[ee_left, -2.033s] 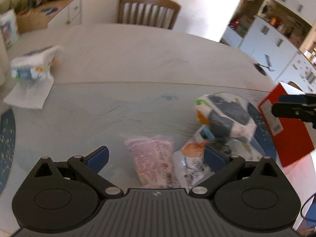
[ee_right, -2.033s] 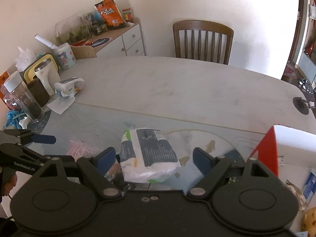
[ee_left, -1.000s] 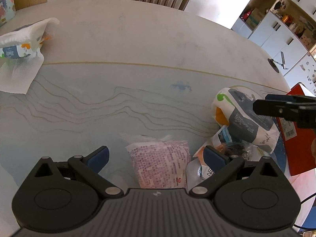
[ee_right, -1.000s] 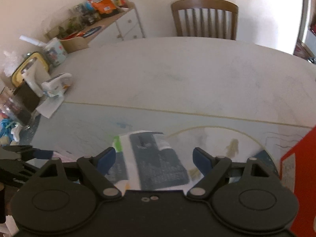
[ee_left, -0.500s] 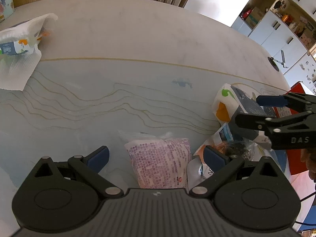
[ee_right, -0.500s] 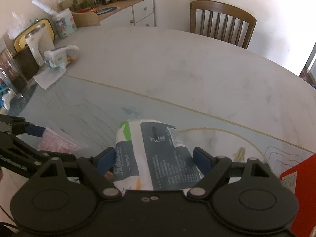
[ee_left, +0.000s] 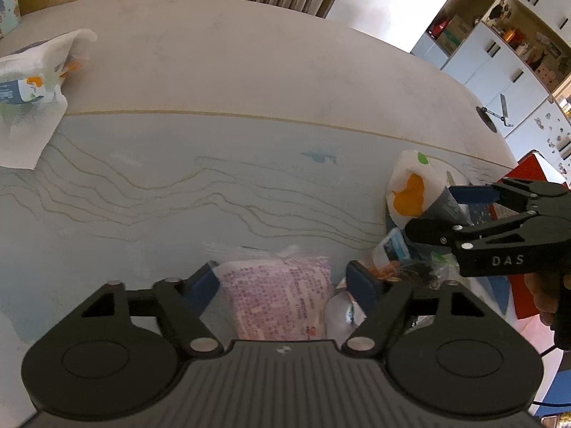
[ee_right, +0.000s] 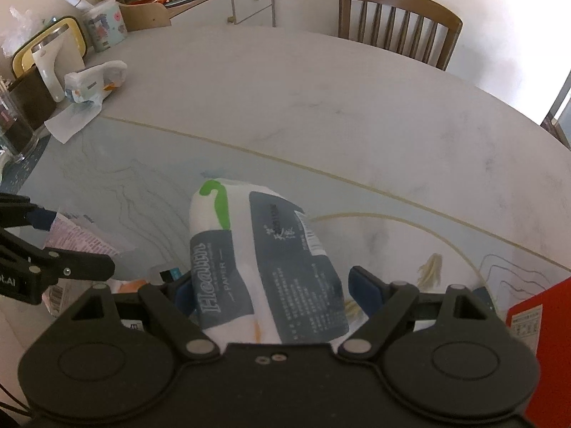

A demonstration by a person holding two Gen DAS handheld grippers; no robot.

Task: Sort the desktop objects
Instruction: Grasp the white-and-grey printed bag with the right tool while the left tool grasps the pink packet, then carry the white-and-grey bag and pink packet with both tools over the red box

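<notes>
Left wrist: left tongs [ee_left: 282, 283] closing round pink packet [ee_left: 280, 297], bare table [ee_left: 249, 71] beyond

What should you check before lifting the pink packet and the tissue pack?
1. Pink packet between the left gripper fingers: ok; jaws closing on it.
2. Left pads pressing the packet: cannot tell.
3. Tissue pack between the right gripper fingers: ok.
4. Right pads squeezing the pack: not ok; a gap shows on one side.
5. Small wrappers lie right beside the pink packet and might get caught: not ok.
6. Bare table beyond for putting things down: ok.
</notes>
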